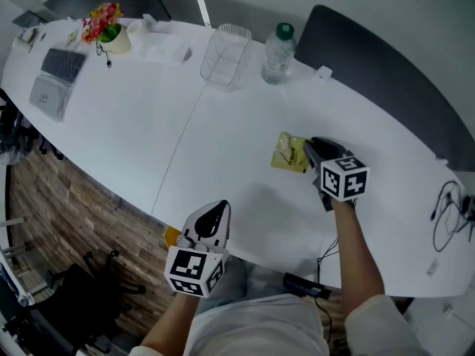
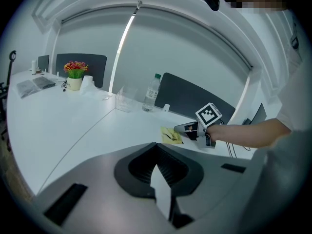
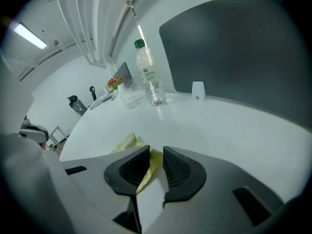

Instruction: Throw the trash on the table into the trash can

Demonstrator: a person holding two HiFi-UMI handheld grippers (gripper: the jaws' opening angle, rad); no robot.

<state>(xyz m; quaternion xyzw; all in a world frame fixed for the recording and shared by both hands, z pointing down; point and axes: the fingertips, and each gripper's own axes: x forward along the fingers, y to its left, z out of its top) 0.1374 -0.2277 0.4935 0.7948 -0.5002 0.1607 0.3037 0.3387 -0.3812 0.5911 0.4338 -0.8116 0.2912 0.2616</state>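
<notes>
A crumpled yellow wrapper (image 1: 288, 153) lies on the white table (image 1: 148, 139), right of centre. My right gripper (image 1: 310, 148) is down at its right edge. In the right gripper view the wrapper (image 3: 127, 143) reaches in between the two dark pads of the right gripper (image 3: 156, 162), which stand a narrow gap apart and open. The left gripper view shows the wrapper (image 2: 170, 134) flat on the table beside the right gripper (image 2: 181, 128). My left gripper (image 1: 215, 213) hangs over the table's near edge, shut and empty; its pads (image 2: 157, 167) meet. No trash can is in view.
A water bottle (image 1: 278, 53) and a clear plastic container (image 1: 225, 54) stand at the table's far side. A flower pot (image 1: 111, 32) and a laptop (image 1: 58, 73) sit far left. A dark chair back (image 1: 386, 58) is behind the table; cables (image 1: 449, 213) lie at the right.
</notes>
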